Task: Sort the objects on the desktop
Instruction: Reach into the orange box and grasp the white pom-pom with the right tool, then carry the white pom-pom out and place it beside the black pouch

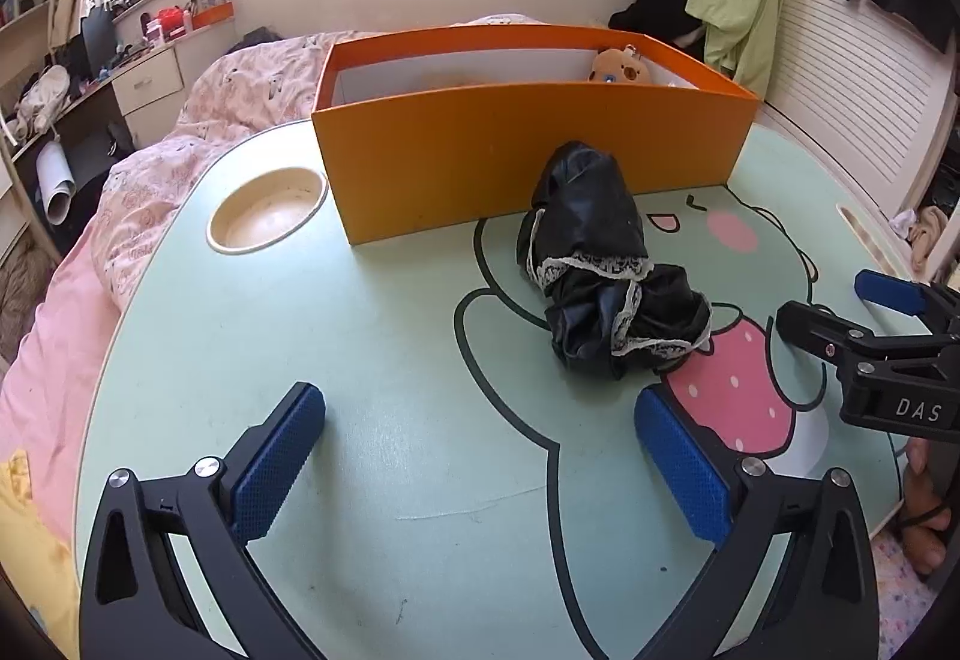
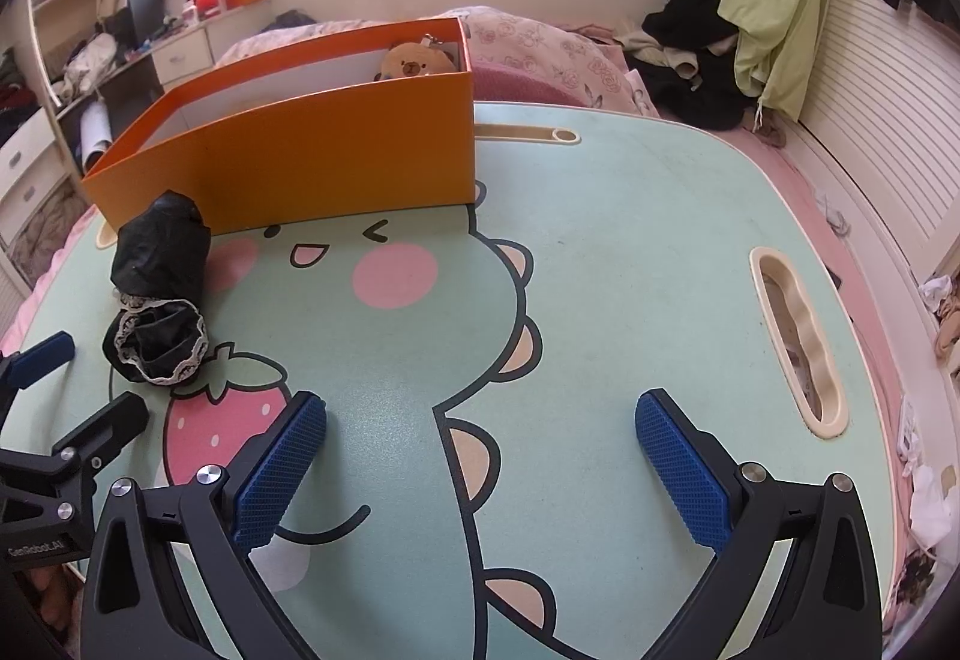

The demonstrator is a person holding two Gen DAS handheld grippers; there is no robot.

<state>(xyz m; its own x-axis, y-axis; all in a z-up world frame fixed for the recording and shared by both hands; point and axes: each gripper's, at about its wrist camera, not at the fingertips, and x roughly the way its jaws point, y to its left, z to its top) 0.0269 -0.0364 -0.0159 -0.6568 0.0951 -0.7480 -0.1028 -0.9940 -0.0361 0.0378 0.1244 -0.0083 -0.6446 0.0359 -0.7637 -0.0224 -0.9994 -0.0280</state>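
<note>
While both grippers (image 1: 480, 462) (image 2: 480, 468) gape empty, crumpled lace-trimmed black satin (image 1: 606, 264) — rigid orange box (image 1: 528, 168).

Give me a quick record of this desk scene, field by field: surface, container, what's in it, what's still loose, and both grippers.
surface: green cartoon lap table
container: orange box, open top, at the table's far side
in box: brown plush toy
loose item: black lace-trimmed cloth, crumpled in front of the box
left gripper: open, empty, cloth ahead of it
right gripper: open, empty
</note>
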